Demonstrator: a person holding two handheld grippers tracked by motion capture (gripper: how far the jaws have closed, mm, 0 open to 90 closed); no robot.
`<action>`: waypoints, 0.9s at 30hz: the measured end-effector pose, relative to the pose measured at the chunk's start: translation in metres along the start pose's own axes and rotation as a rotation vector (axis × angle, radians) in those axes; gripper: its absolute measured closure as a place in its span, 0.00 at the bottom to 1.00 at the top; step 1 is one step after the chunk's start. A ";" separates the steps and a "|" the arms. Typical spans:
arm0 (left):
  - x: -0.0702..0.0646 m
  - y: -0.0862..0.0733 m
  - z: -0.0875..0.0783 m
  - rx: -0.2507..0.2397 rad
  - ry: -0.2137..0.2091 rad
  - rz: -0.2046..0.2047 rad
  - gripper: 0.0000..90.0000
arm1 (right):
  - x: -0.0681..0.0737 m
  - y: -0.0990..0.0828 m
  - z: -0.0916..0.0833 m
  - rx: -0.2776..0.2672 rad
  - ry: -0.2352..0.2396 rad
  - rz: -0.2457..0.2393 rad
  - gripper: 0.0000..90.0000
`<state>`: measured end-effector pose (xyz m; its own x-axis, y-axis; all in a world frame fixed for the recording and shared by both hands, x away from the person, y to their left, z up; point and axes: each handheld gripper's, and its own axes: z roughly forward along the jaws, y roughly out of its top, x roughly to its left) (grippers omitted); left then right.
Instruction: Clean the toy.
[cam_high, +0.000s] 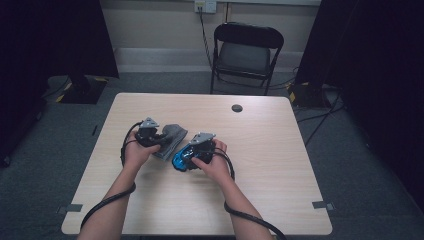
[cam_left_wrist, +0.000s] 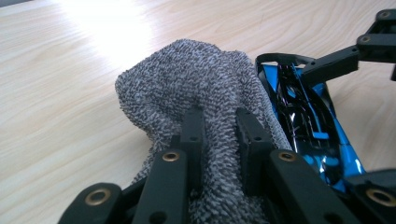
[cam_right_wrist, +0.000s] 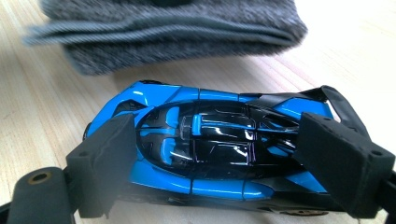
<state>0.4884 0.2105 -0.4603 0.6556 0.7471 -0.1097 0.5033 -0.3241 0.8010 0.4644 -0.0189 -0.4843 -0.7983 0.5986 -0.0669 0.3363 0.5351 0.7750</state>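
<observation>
Near edge of the worktop (cam_high: 280, 200): two forearms enter from below, each hand carrying a hand-held gripper. The left hand-held gripper (cam_left_wrist: 219, 122) has its jaws drawn narrow, pinching a fold of the grey towel (cam_left_wrist: 191, 79); the right hand-held gripper (cam_right_wrist: 233, 158) stands wide, its pads pressed against nose and tail of the blue toy car (cam_right_wrist: 210, 144), which rests on the worktop just beside the towel. Towel and car lie together a little left of the worktop's centre. Handling, as judged: the towel is soft, light and limp, so a bunched fold gives the surest hold; the car is rigid, glossy and probably slippery, with thin rear bodywork that could snap, so a grip across its solid ends suits it. The right gripper view shows the towel's stacked, folded edges and the car's roof detail; the left gripper view shows the looped pile and the pinch itself; the high view adds the setting, with a black chair (cam_high: 247, 50) beyond the far edge
</observation>
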 end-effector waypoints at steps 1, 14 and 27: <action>0.000 0.001 0.003 -0.003 -0.001 -0.001 0.84 | 0.000 0.000 0.000 0.001 0.000 -0.002 0.14; -0.009 0.007 0.041 0.029 0.049 0.049 0.83 | 0.000 0.000 0.000 0.001 0.005 -0.003 0.13; -0.018 0.003 0.058 0.039 0.057 0.041 0.81 | -0.001 -0.003 0.000 -0.019 0.006 -0.003 0.13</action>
<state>0.5104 0.1623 -0.4904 0.6434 0.7643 -0.0429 0.4994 -0.3766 0.7803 0.4640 -0.0210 -0.4862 -0.8022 0.5934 -0.0658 0.3241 0.5253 0.7868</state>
